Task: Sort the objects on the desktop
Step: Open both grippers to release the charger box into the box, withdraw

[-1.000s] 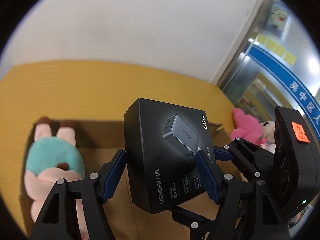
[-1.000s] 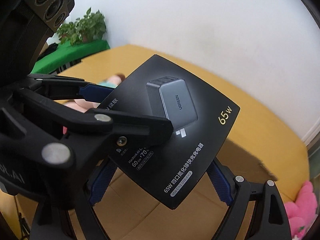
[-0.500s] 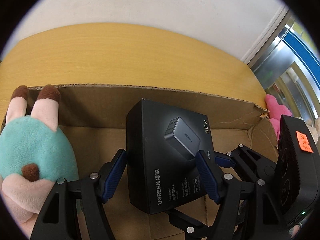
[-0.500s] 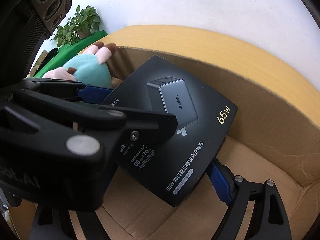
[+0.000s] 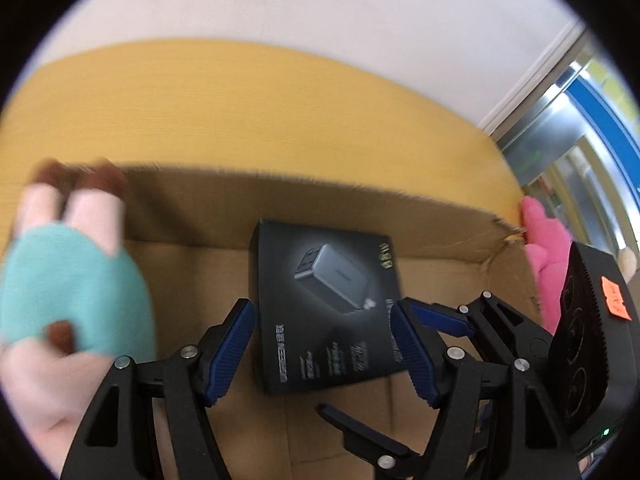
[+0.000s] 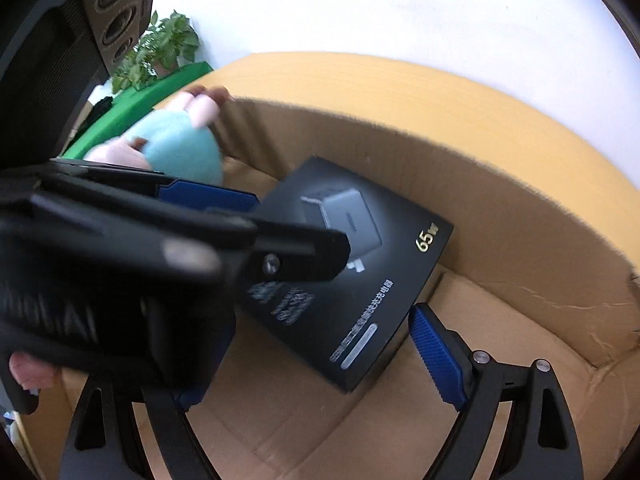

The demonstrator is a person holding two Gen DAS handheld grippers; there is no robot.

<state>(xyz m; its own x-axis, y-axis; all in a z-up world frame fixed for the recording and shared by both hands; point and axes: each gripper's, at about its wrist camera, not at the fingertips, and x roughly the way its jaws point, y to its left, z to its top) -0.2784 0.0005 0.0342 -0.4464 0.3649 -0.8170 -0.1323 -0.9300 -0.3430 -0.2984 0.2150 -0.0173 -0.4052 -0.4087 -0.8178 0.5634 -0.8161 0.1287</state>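
Both grippers' jaws are spread around the charger box (image 5: 326, 308), its long axis pointing away.

charger box (image 6: 352, 276): "65w" in gold near its far right corner, seen in the right wrist view
same box (image 5: 326, 304): "ugreen" in white along its left edge, blurred
other print on box: not readable

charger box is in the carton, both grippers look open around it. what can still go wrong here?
1. The charger box lies between the blue pads of the left gripper; pulling out at an angle may drag it along.
2. The right gripper sits close to the left one, so they could collide on withdrawal.
3. The plush toy leans at the carton wall and may tip onto the box.
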